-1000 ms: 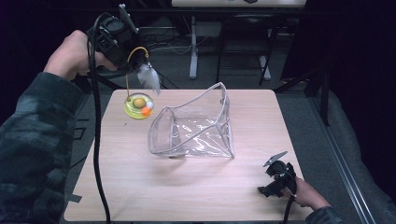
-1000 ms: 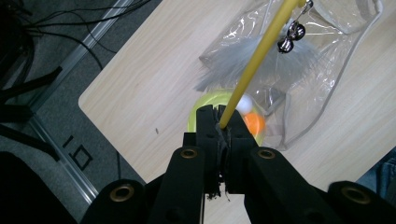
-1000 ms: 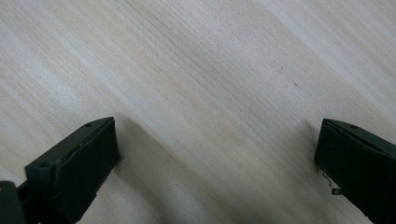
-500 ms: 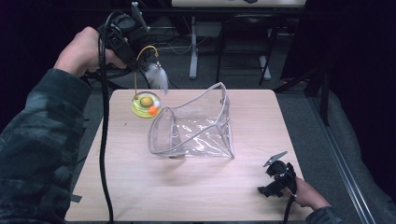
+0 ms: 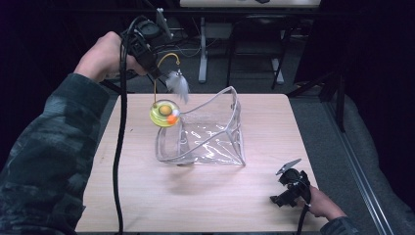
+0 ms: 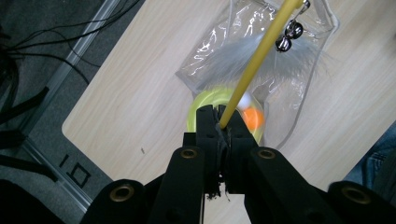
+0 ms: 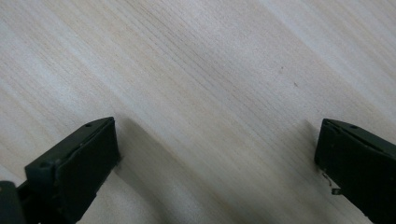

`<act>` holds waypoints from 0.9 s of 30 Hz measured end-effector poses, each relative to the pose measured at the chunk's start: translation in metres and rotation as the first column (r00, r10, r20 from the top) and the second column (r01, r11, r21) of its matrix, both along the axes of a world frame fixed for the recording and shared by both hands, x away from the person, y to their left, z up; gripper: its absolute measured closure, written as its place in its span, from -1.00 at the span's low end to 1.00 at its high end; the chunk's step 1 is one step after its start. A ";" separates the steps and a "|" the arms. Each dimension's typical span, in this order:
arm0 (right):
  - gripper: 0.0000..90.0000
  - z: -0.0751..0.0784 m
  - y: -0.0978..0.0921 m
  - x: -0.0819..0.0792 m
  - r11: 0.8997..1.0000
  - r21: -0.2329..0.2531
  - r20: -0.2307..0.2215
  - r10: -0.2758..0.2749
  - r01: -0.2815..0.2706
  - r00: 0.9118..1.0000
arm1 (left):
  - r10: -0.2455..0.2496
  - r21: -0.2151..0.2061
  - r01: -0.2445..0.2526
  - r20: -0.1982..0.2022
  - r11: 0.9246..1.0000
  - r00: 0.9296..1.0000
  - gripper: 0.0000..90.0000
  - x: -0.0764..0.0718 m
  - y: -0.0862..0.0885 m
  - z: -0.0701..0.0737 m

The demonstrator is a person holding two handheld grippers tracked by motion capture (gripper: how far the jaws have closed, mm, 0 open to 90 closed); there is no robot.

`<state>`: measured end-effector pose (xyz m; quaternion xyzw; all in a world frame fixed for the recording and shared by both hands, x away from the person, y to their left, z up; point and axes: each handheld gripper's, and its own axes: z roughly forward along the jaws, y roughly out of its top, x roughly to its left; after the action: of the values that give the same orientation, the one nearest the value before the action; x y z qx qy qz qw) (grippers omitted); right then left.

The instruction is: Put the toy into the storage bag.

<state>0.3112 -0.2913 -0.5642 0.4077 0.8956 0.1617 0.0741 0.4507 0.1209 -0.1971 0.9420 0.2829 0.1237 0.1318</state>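
Raised above the surface [image 5: 147,196], the left gripper [image 6: 223,122] pinches a yellow wand toy [image 5: 165,114] over a clear bag [image 5: 205,134]; the right gripper [image 7: 215,154] rests wide, well apart.

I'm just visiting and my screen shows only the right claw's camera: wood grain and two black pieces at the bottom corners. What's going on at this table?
Observer: The left claw is shut on a thin yellow rod and holds a yellow toy dish in the air.
Visitor: A dish? What's in it?
Observer: An orange ball. A grey feather and small bells hang from the rod's curved end.
Visitor: Where is it being held?
Observer: At the rim of a clear plastic bag that stands open in the middle of the table.
Visitor: And my claw?
Observer: The right claw sits open near the table's front right corner, apart from the bag.
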 end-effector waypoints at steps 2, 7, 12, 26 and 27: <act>-1.00 0.000 0.000 0.000 1.000 0.000 0.000 0.000 0.000 1.000 | -0.008 0.004 0.008 -0.005 1.000 1.000 0.95 0.001 -0.004 -0.003; -1.00 0.000 0.000 0.000 1.000 0.002 0.001 0.001 -0.001 1.000 | -0.029 0.011 0.029 -0.018 1.000 0.999 0.95 0.003 -0.016 -0.010; -1.00 0.000 0.000 0.000 1.000 0.002 0.001 0.001 -0.001 1.000 | -0.046 0.010 0.047 -0.037 0.999 0.998 0.95 0.005 -0.023 -0.019; -1.00 0.000 0.000 0.000 1.000 0.003 0.001 0.002 -0.002 1.000 | -0.070 0.002 0.071 -0.086 0.997 0.994 0.95 0.014 -0.038 -0.046; -1.00 0.000 0.000 0.000 1.000 0.003 0.001 0.003 -0.003 1.000 | -0.073 0.005 0.074 -0.094 0.997 0.993 0.95 0.015 -0.039 -0.049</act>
<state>0.3110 -0.2915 -0.5643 0.4062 0.8960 0.1633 0.0739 0.4660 0.0815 -0.2460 0.9571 0.2533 0.0756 0.1189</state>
